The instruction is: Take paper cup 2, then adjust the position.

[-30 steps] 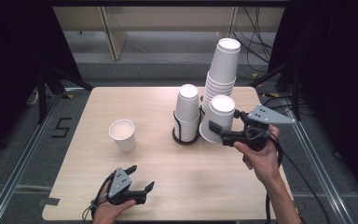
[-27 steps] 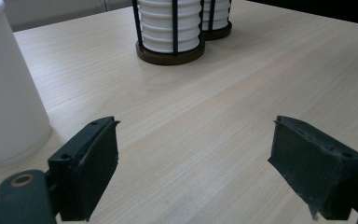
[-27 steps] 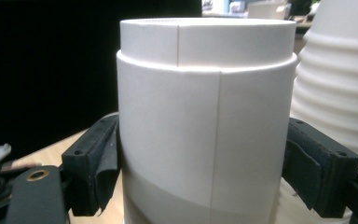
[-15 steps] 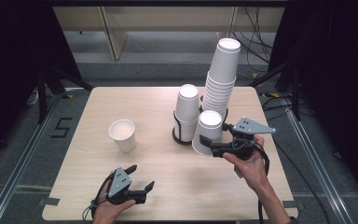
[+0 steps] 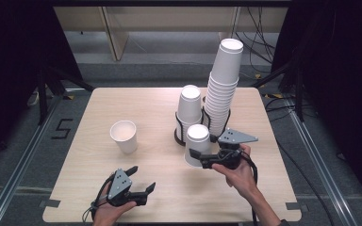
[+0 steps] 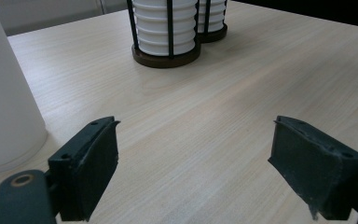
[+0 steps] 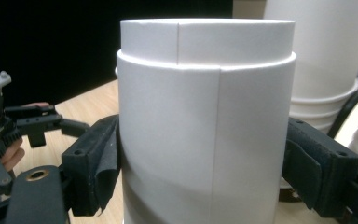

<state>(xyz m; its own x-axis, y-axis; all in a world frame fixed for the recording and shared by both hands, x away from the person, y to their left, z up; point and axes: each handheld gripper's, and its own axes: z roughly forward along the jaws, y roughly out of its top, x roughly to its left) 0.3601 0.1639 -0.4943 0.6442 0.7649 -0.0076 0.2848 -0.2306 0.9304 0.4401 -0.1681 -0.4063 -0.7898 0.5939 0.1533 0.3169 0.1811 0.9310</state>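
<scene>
Right hand-held gripper (image 5: pixel 194 155) pinches an upside-down paper cup (image 5: pixel 197 145) by its sides, near the racked cup stacks (image 5: pixel 221 89), low over the worktop (image 5: pixel 264 141) for setting down. Left hand-held gripper (image 5: pixel 141 179) rests near-left, jaws spread, holding nothing.

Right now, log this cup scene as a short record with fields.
held item: upside-down paper cups, two nested as the right gripper view shows, clamped in the right gripper
left gripper: jaws apart, nothing between them, low over the table
loose cup: upright, alone on the table's left half
short stack: inverted cups in a black wire holder
tall stack: inverted cups in a second holder, behind and right of the held cups
</scene>
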